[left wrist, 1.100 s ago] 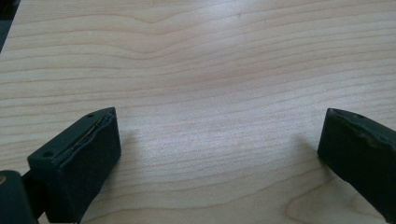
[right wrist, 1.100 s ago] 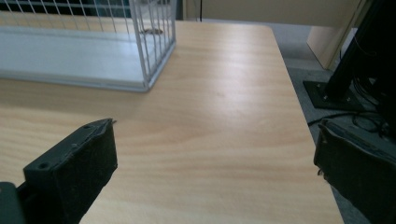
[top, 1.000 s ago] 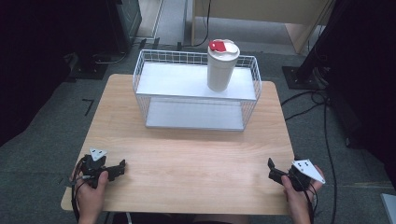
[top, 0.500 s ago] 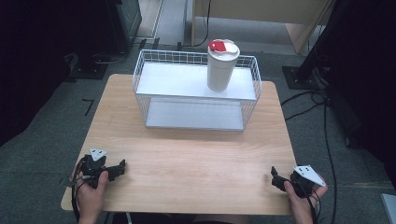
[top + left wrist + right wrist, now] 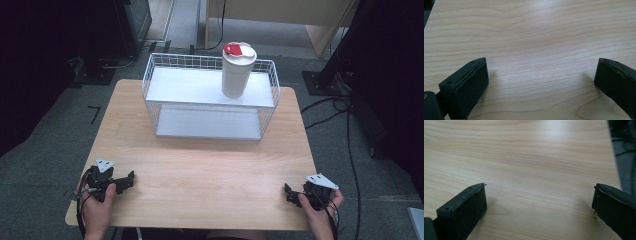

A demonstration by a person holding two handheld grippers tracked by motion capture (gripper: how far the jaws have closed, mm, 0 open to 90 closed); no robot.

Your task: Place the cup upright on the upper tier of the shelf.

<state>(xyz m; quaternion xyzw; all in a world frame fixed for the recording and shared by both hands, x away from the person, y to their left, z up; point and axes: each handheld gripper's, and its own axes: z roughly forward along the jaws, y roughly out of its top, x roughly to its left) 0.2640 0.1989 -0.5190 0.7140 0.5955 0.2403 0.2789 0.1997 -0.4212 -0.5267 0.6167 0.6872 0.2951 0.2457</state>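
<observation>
We take the wire basket (image 5: 210, 100) as our landmark. Starting at the left, our left gripper (image 5: 127, 180) rests on the table (image 5: 210, 175), well in front of the basket and toward its left end. Its jaws stand wide apart with only bare wood between them. The tumbler (image 5: 237, 70), white with a red tab on its lid, stands upright on the basket's upper shelf, toward the right end. Further right, our right gripper (image 5: 291, 195) rests in front of the basket's right end, jaws likewise spread and empty. We judge this a ready position, with no reach begun. The next move likely calls for a long forward reach. The basket's wire rim rises around the tumbler's base, so we should approach from above.
</observation>
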